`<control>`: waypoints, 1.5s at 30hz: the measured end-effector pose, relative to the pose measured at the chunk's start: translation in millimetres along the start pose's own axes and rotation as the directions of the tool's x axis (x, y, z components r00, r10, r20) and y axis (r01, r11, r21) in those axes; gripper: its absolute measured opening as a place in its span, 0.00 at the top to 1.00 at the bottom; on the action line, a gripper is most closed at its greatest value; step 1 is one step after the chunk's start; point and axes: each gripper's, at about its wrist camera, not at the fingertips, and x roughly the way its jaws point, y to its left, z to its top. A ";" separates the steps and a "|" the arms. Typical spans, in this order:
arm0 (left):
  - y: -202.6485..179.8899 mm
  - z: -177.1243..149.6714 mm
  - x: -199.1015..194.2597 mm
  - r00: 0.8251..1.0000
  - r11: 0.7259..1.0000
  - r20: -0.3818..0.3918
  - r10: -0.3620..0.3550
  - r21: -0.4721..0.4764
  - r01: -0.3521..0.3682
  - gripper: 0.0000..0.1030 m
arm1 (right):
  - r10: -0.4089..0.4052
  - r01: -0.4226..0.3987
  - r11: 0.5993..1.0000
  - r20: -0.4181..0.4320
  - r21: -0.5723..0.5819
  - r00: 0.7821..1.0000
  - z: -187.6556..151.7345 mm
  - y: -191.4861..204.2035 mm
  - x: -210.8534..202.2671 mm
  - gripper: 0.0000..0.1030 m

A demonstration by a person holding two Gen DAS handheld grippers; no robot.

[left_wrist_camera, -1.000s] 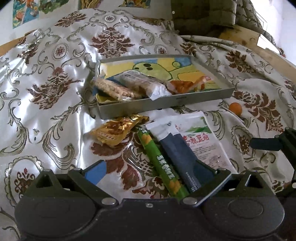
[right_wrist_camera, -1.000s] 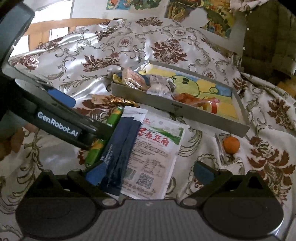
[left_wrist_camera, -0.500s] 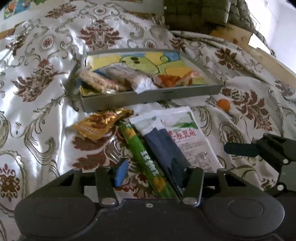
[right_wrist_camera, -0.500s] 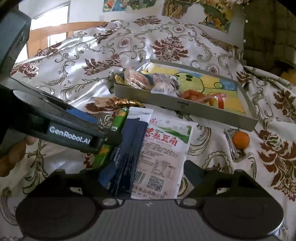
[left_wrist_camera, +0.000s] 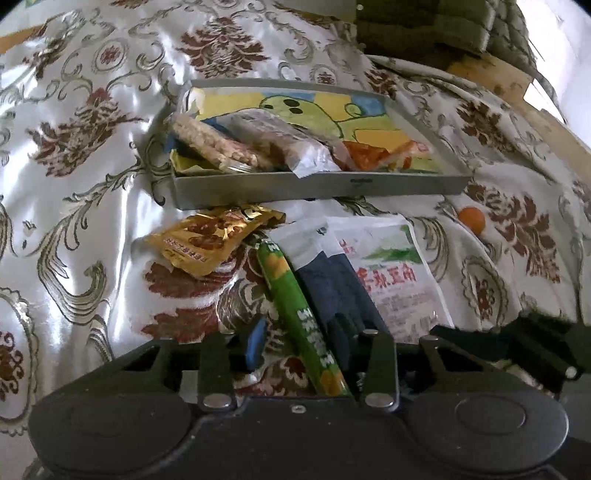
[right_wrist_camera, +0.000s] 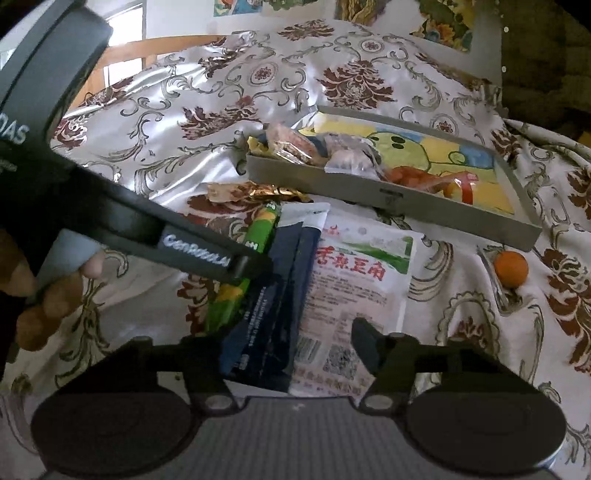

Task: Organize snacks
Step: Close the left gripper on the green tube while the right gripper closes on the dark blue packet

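A green stick snack [left_wrist_camera: 295, 306] lies on the cloth between the fingers of my left gripper [left_wrist_camera: 300, 347]. Its jaws are closing, and a gap still shows beside the blue pad [left_wrist_camera: 255, 349]. A navy packet [right_wrist_camera: 284, 280] overlaps a white packet with red characters [right_wrist_camera: 358, 280]. Both lie between the closing jaws of my right gripper [right_wrist_camera: 295, 349], whose left finger is partly hidden by the navy packet. The left gripper [right_wrist_camera: 255, 271] reaches in from the left over the green stick [right_wrist_camera: 260, 229]. A gold packet [left_wrist_camera: 210, 240] lies before the grey tray [left_wrist_camera: 314, 186], which holds several wrapped snacks.
A small orange ball [right_wrist_camera: 511, 267] rests on the floral satin cloth [left_wrist_camera: 92, 184] right of the packets. A person's hand [right_wrist_camera: 48, 302] holds the left gripper. Beyond the tray [right_wrist_camera: 388, 195] are a wooden frame [left_wrist_camera: 517, 77] and a dark quilted mass [left_wrist_camera: 424, 26].
Both grippers' jaws have narrowed from wide open, the left around the green stick and the right around the navy and white packets. Neither hand has shifted much.
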 end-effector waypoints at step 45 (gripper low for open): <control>27.0 9.7 -1.4 0.984 0.976 -0.178 -0.011 -0.215 -0.028 0.80 | 0.131 -0.131 0.988 -0.001 0.086 0.991 4.4 -2.1 14.5 0.72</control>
